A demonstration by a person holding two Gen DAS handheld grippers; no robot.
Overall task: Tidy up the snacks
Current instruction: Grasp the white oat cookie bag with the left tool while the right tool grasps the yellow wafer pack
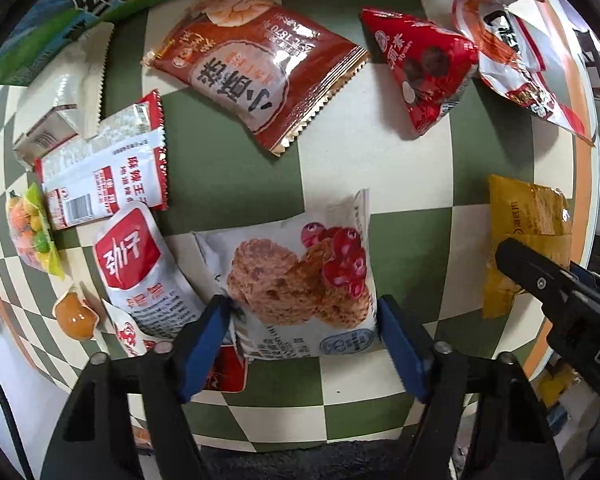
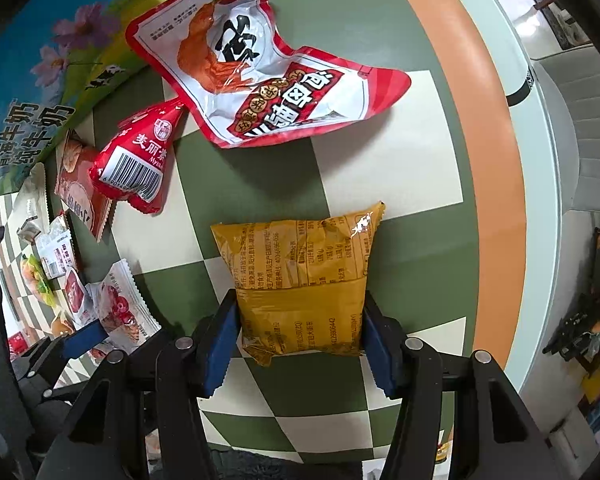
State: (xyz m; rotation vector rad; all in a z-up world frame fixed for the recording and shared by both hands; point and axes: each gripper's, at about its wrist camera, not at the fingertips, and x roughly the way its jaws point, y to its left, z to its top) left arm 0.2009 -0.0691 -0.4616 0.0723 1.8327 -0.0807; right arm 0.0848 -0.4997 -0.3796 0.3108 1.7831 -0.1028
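Note:
My left gripper (image 1: 303, 322) is shut on a white cookie packet (image 1: 300, 280) printed with cookies and red berries; its blue pads press both side edges. My right gripper (image 2: 300, 322) is shut on a yellow snack packet (image 2: 300, 280), pads on both sides; that packet also shows in the left wrist view (image 1: 524, 236), with the right gripper (image 1: 540, 276) over it. Both packets lie on the green-and-cream checkered table (image 2: 360, 168). The left gripper (image 2: 84, 336) and the cookie packet (image 2: 120, 312) show at the left of the right wrist view.
Other snacks lie around: a brown packet (image 1: 260, 68), a red pyramid packet (image 1: 424, 68), a red-white chicken pouch (image 2: 260, 76), a white-red packet (image 1: 104, 176), another white-red packet (image 1: 136, 268), a candy bag (image 1: 32, 232), a jelly cup (image 1: 74, 316). A milk carton box (image 2: 40, 92) stands at the back.

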